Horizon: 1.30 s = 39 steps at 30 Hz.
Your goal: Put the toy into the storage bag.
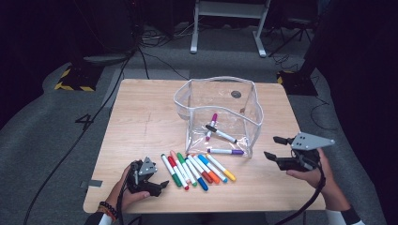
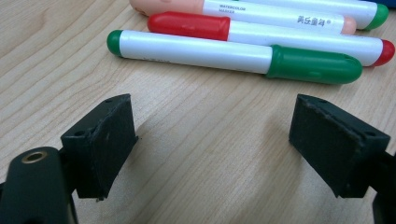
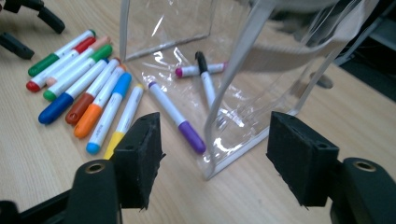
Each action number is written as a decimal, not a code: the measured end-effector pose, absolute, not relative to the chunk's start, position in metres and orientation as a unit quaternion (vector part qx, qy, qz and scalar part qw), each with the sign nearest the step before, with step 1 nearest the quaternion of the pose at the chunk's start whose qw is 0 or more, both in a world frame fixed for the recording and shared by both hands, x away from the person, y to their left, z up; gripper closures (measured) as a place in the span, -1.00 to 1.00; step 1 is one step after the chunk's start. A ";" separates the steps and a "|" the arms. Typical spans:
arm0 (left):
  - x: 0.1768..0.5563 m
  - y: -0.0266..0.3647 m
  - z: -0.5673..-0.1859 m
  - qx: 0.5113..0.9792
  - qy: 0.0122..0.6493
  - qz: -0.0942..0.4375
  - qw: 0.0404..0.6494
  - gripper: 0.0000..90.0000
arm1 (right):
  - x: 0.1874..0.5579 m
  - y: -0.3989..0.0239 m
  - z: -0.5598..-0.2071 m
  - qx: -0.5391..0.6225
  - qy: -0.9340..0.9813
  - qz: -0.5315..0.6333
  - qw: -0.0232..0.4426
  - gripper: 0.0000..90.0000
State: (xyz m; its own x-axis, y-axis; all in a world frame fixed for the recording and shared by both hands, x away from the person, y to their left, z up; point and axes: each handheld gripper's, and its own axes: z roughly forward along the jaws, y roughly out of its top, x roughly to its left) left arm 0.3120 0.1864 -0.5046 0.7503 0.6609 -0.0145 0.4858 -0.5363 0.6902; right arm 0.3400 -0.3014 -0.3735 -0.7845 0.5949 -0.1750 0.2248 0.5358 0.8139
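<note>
On the wooden table, a row of capped markers is laid side by side just in front of a clear plastic pouch (three more markers are seen inside it). Beside the row's green marker, the left gripper is held low with jaws apart and empty. Right of the pouch, the right gripper is likewise held agape, nothing between its pads.

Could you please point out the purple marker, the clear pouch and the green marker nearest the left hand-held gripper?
purple marker (image 3: 176, 116), right gripper view, mid barrel.
clear pouch (image 1: 217, 79), high view, top rim at the back.
green marker (image 2: 196, 52), left gripper view, white barrel.
</note>
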 end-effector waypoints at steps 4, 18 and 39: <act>0.312 0.186 -0.505 0.867 0.331 0.126 0.350 -0.67 | 0.336 -0.293 -0.402 0.253 0.848 0.425 0.190 -0.15; 0.312 0.186 -0.505 0.867 0.331 0.125 0.350 -0.67 | 0.347 -0.221 -0.471 0.228 0.889 0.382 0.106 -0.02; 0.312 0.186 -0.505 0.867 0.331 0.125 0.350 -0.67 | 0.367 -0.201 -0.490 0.240 0.901 0.347 0.098 0.48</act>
